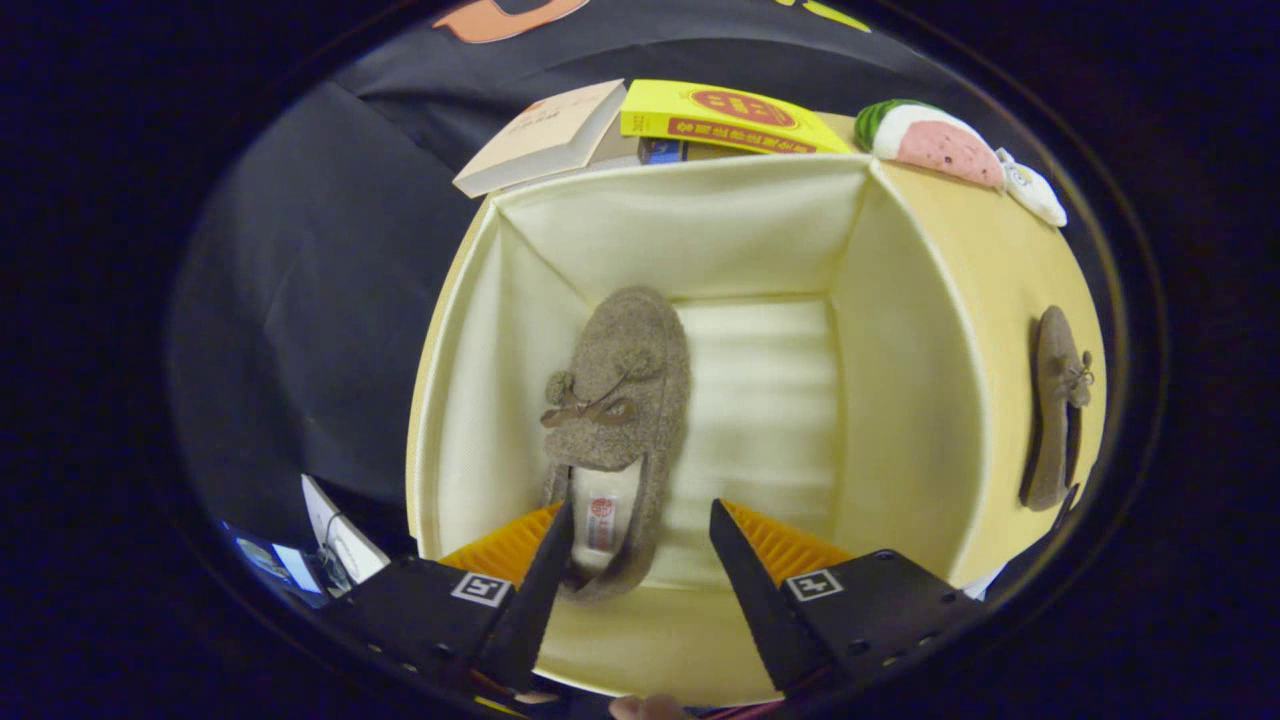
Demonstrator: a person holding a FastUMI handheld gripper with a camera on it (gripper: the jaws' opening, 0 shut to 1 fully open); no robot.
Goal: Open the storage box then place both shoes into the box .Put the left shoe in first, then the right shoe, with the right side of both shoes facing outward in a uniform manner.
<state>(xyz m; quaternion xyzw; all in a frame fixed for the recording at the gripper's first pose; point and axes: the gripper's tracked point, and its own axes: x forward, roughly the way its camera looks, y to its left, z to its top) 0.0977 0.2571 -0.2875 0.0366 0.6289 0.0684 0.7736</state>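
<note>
Open storage box (905,330) seen from above, one shoe inside, one shoe outside.

The gripper (640,570) hangs over the box's near edge, fingers apart and holding nothing. The first shoe (618,400) lies on the box floor, its heel between the fingertips and its toe pointing to twelve o'clock, hugging the wall at nine o'clock. The second shoe (1055,410) lies outside on the yellow table (1000,280) at three o'clock, its long axis also running twelve to six; the box's wall at three o'clock stands between it and the gripper. Books (640,130) and a watermelon-slice toy (930,140) sit beyond the box at twelve to one o'clock.
</note>
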